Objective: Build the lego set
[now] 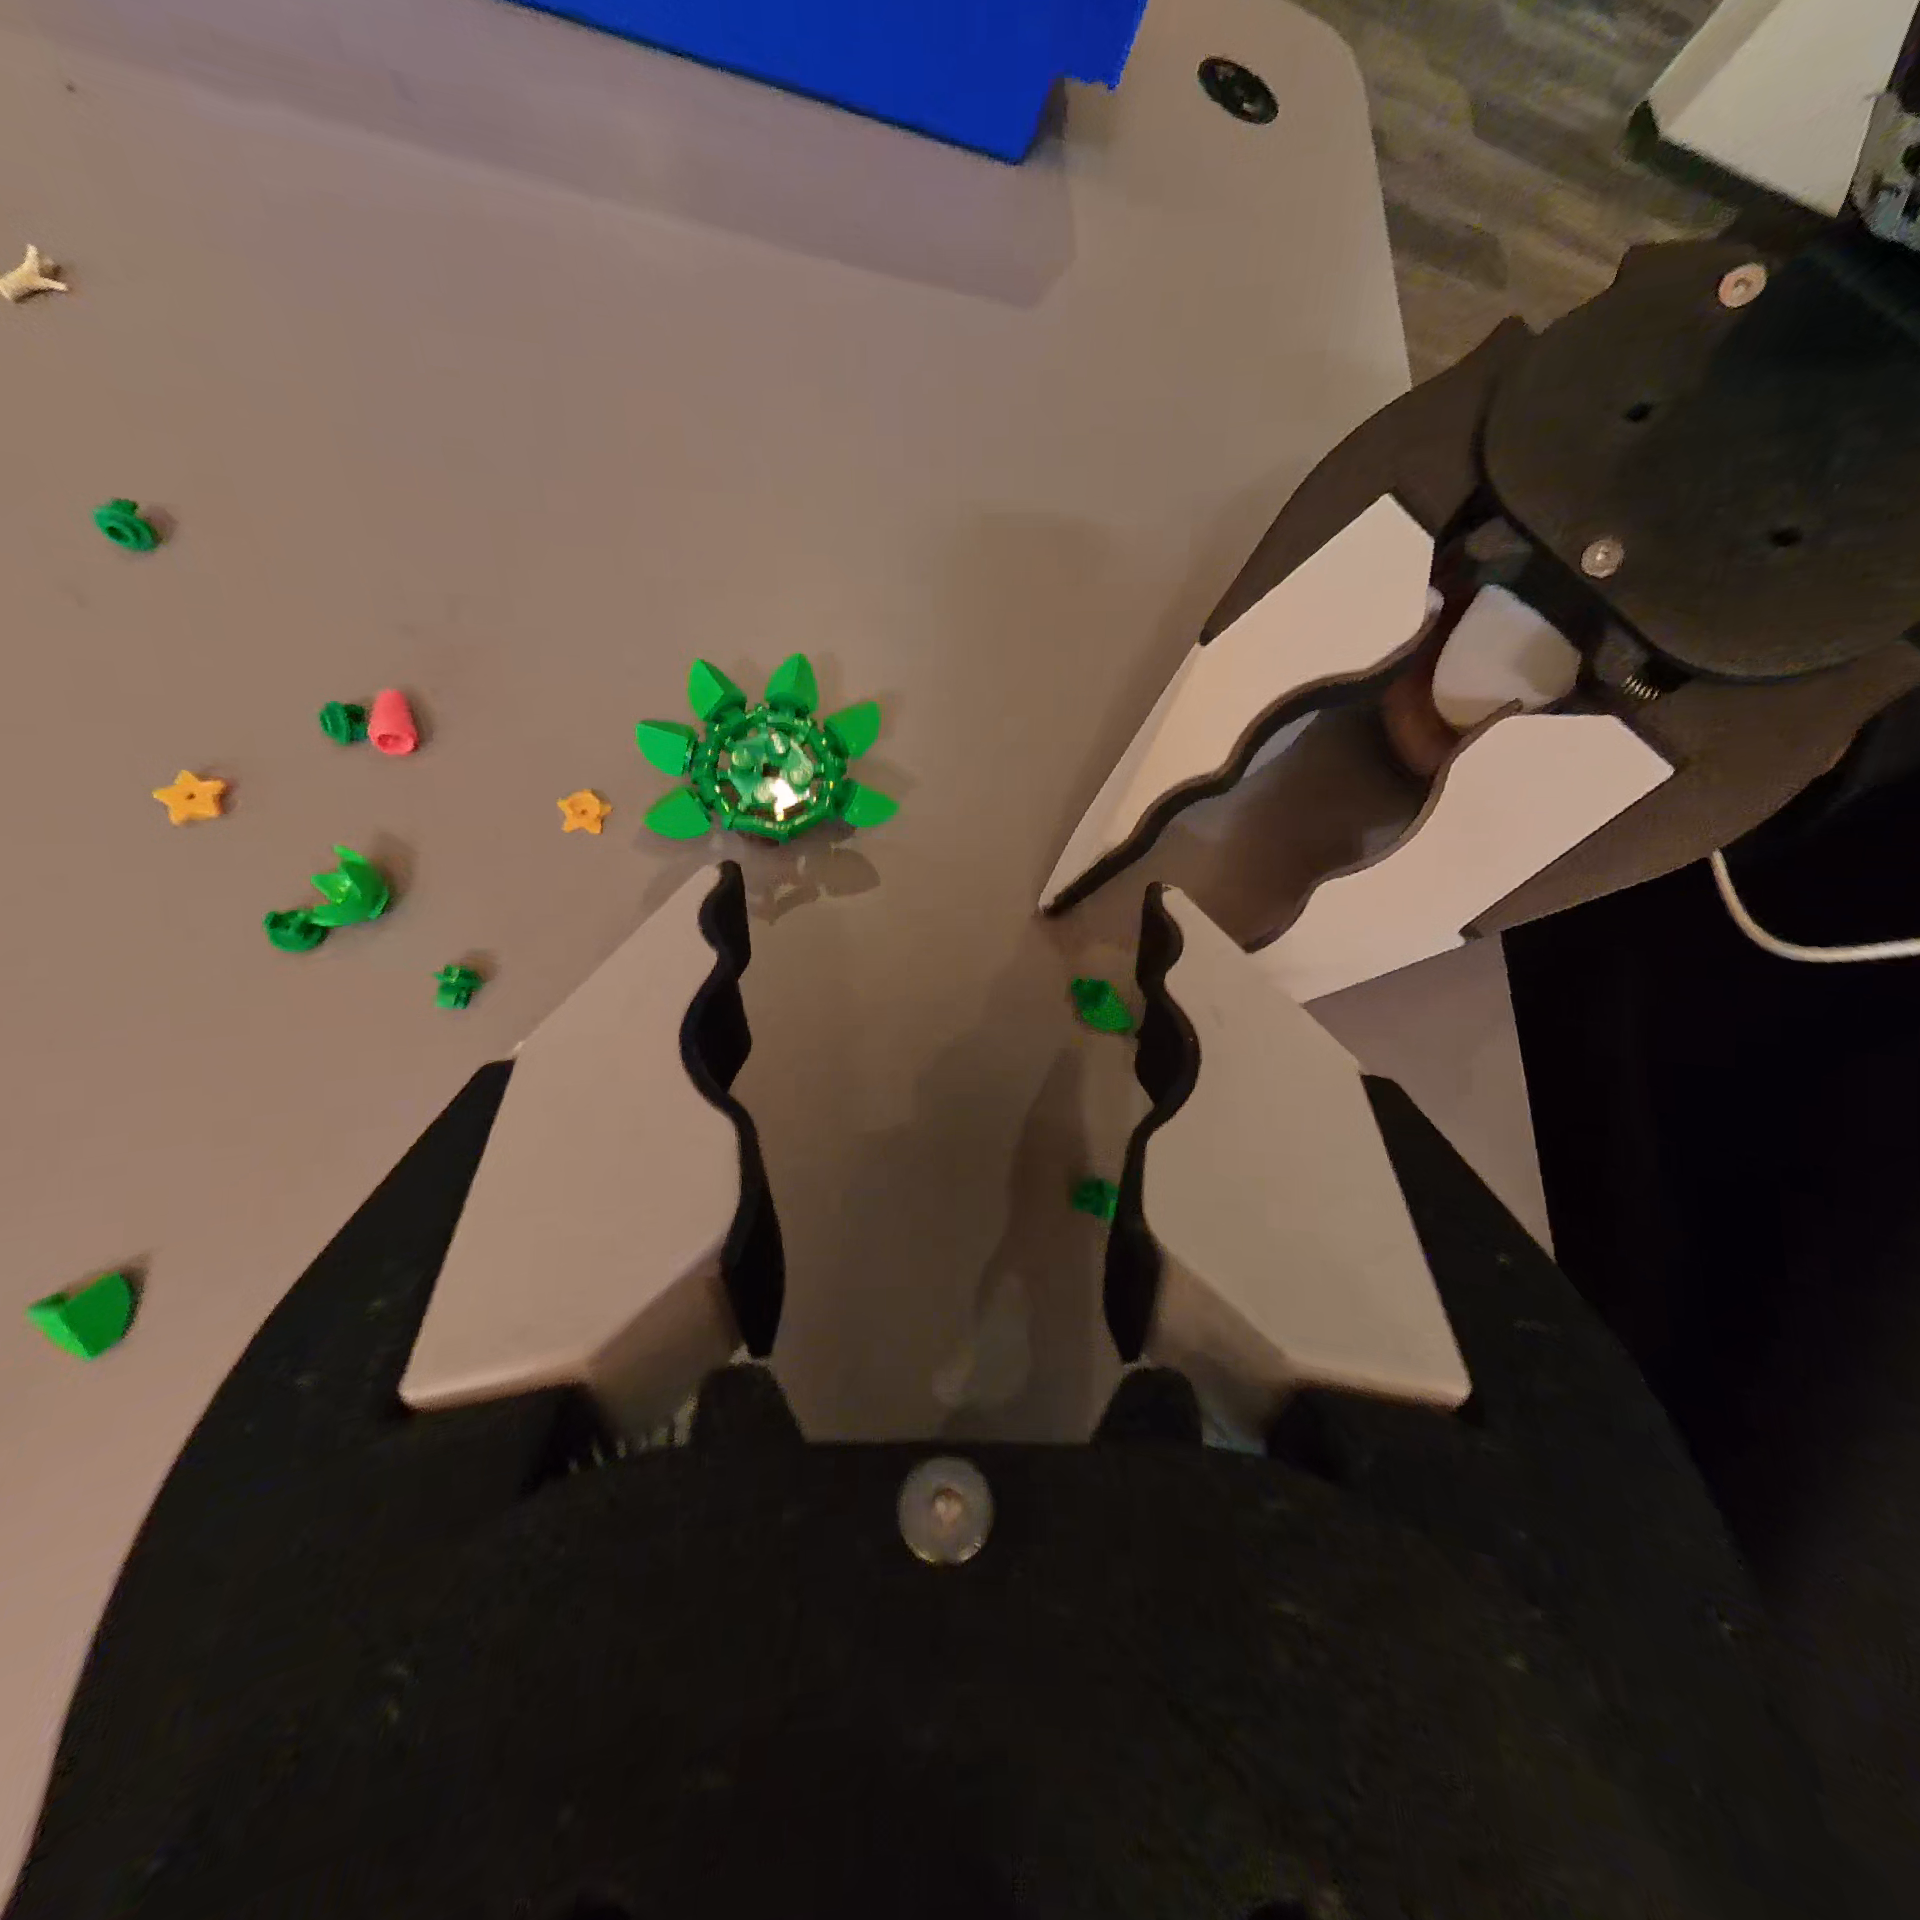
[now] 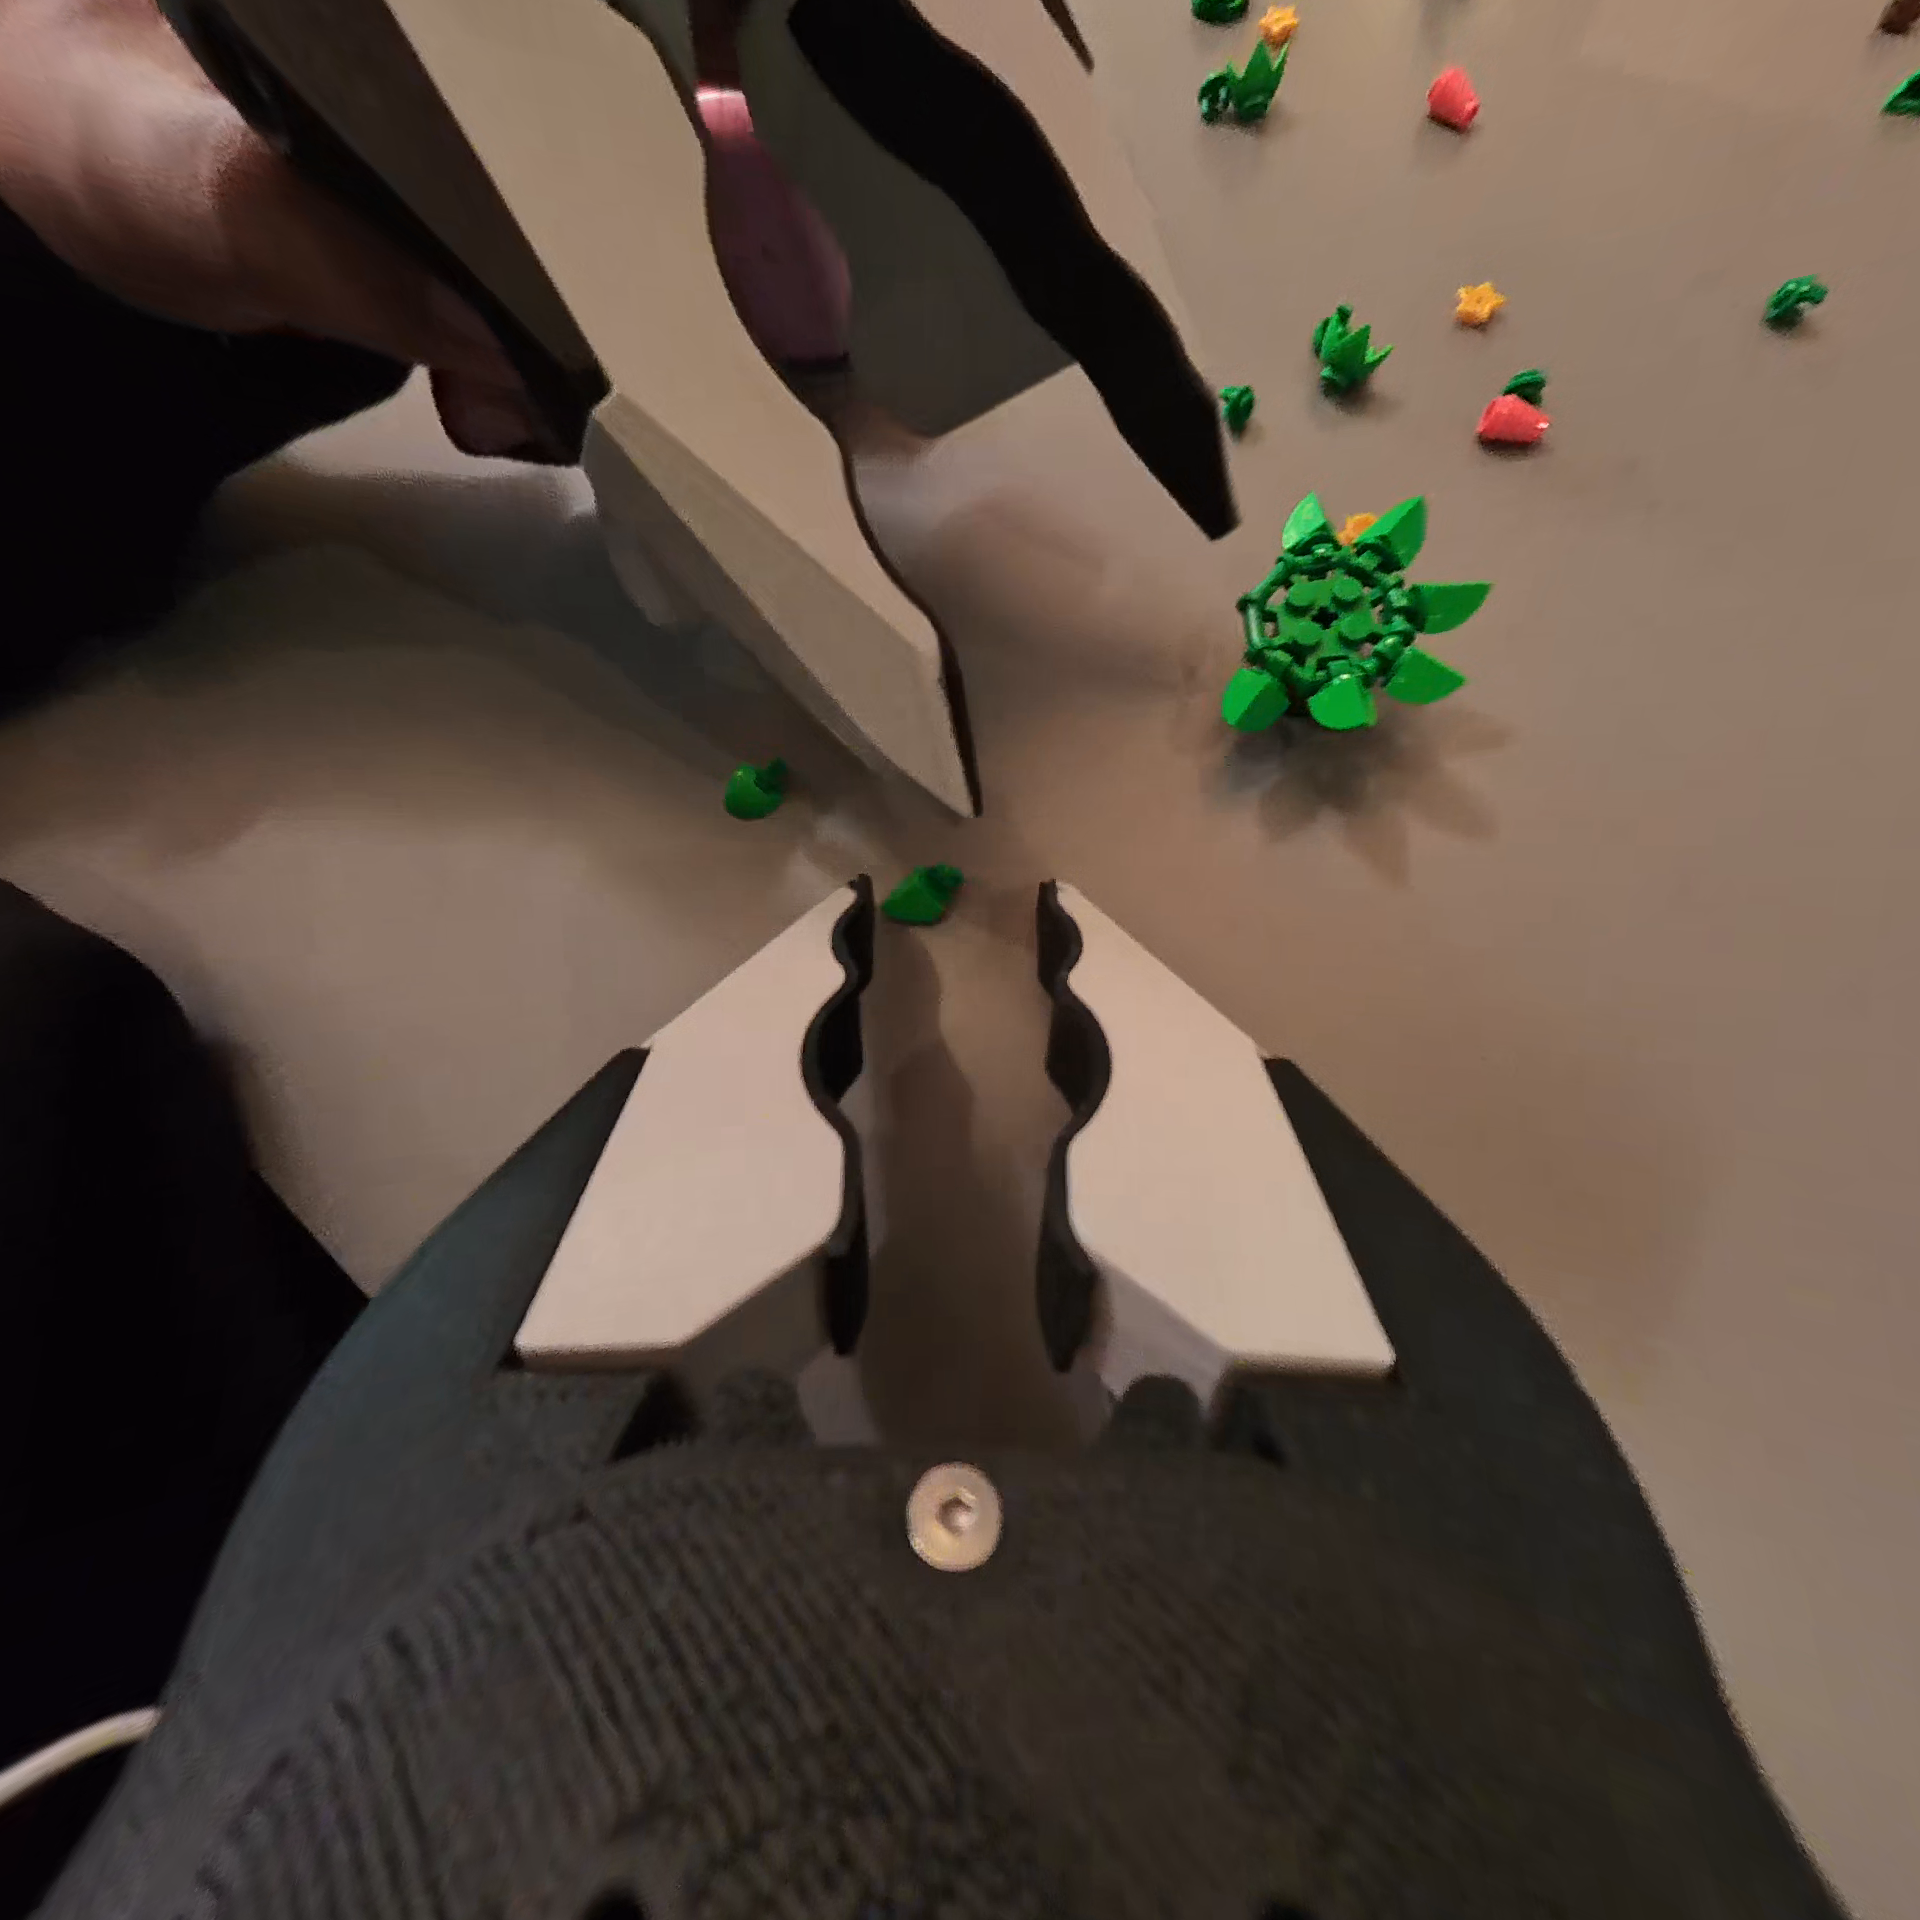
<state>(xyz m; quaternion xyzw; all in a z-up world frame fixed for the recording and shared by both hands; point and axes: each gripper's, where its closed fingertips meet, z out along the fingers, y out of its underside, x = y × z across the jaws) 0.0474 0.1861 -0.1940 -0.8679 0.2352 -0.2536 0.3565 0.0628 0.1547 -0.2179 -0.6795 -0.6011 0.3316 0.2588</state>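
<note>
A green Lego rosette with leaf petals (image 1: 769, 764) lies on the grey table just ahead of my left gripper (image 1: 940, 883), which is open and empty. The rosette also shows in the right wrist view (image 2: 1330, 623). My right gripper (image 2: 953, 885) is open and empty. A small green leaf piece (image 2: 923, 894) lies at its left fingertip, and in the left wrist view (image 1: 1099, 1006) this piece sits beside my left gripper's right finger. A second small green piece (image 2: 756, 790) lies nearby. The two grippers' tips nearly meet, and the left gripper (image 2: 1096, 670) reaches in from the top.
Loose pieces are scattered to the left: pink cones (image 1: 393, 722), orange stars (image 1: 189, 797), green leaves (image 1: 83, 1314) and small green studs (image 1: 125, 525). A blue box (image 1: 831, 62) stands at the back. The table edge (image 1: 1392, 312) runs along the right. A hand (image 2: 156, 208) holds the left gripper. There is about 4 cm between the tips of the two grippers.
</note>
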